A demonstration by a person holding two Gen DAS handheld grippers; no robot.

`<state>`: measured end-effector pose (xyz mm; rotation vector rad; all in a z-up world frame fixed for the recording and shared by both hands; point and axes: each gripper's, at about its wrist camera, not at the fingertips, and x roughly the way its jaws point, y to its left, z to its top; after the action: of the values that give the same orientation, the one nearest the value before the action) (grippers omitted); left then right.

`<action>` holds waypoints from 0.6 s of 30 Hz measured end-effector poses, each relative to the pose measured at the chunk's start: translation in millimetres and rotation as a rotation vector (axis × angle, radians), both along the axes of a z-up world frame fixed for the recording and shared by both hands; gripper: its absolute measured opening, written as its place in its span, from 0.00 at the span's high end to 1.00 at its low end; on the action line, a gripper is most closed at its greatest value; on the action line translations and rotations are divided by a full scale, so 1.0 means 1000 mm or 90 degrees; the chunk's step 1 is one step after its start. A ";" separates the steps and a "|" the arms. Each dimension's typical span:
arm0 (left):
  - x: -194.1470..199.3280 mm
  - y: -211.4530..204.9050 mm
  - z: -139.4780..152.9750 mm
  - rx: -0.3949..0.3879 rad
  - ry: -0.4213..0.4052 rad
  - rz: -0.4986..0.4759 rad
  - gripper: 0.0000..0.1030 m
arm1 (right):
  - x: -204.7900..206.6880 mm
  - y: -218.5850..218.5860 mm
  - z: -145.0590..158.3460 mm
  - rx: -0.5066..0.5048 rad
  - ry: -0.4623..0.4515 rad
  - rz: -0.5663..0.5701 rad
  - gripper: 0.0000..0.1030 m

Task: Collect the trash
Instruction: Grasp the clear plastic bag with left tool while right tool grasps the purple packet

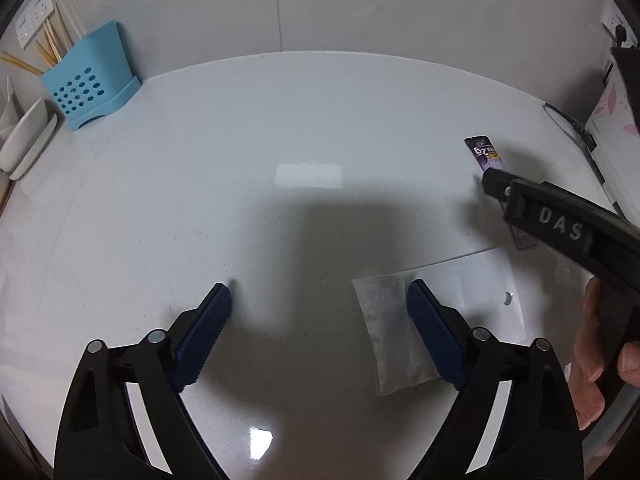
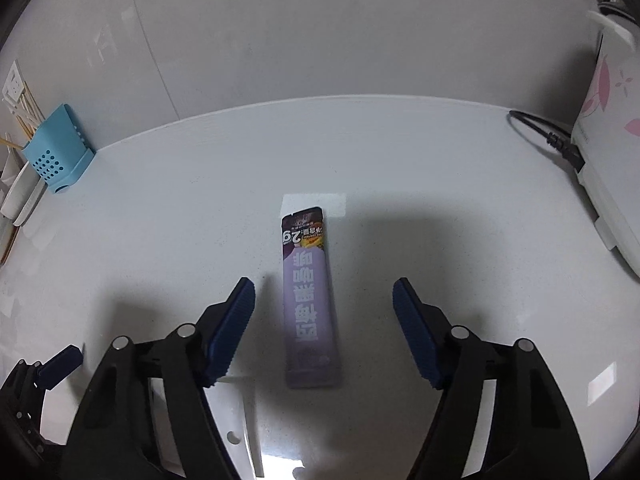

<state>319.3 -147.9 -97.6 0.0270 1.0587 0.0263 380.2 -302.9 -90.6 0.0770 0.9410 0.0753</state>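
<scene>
A long purple sachet (image 2: 308, 300) lies flat on the white counter (image 2: 180, 220), between the open fingers of my right gripper (image 2: 323, 288); the blue pads stand apart from it on both sides. In the left wrist view the far end of the sachet (image 1: 486, 156) shows behind the right gripper (image 1: 500, 188). My left gripper (image 1: 320, 292) is open just above the counter. Its right finger (image 1: 428, 320) overlaps a clear plastic bag (image 1: 388, 336) with a white header card (image 1: 480, 292). Nothing lies between its pads.
A blue perforated holder (image 1: 90, 80) with chopsticks stands at the back left by the wall, beside a white dish rack (image 1: 28, 140). A white rice cooker (image 2: 608, 128) with pink flowers and its black cord (image 2: 548, 136) sit at the right. A person's hand (image 1: 592, 360) holds the right gripper.
</scene>
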 end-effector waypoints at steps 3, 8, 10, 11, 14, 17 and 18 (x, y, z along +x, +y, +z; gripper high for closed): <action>0.004 -0.010 0.003 0.000 -0.017 -0.023 0.48 | 0.000 0.010 0.001 -0.040 0.005 0.020 0.45; 0.009 -0.017 0.007 -0.001 -0.039 -0.029 0.85 | -0.005 0.006 0.003 -0.052 -0.007 0.014 0.79; 0.008 -0.018 0.009 -0.016 -0.037 -0.045 0.95 | -0.004 0.002 0.004 -0.044 -0.003 0.008 0.80; 0.007 -0.019 0.009 -0.015 -0.041 -0.046 0.96 | -0.005 0.002 0.004 -0.047 -0.003 0.010 0.81; 0.004 -0.019 0.010 -0.011 -0.050 -0.050 0.96 | -0.005 0.001 0.005 -0.048 -0.003 0.013 0.82; 0.002 -0.020 0.011 -0.021 -0.056 -0.053 0.97 | -0.006 -0.001 0.006 -0.043 -0.006 0.011 0.83; 0.002 -0.019 0.012 -0.028 -0.061 -0.054 0.97 | -0.007 -0.003 0.007 -0.038 -0.008 0.009 0.83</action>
<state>321.2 -167.2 -85.3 0.0316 0.9620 -0.0721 373.6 -305.5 -83.8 0.0149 0.9299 0.0599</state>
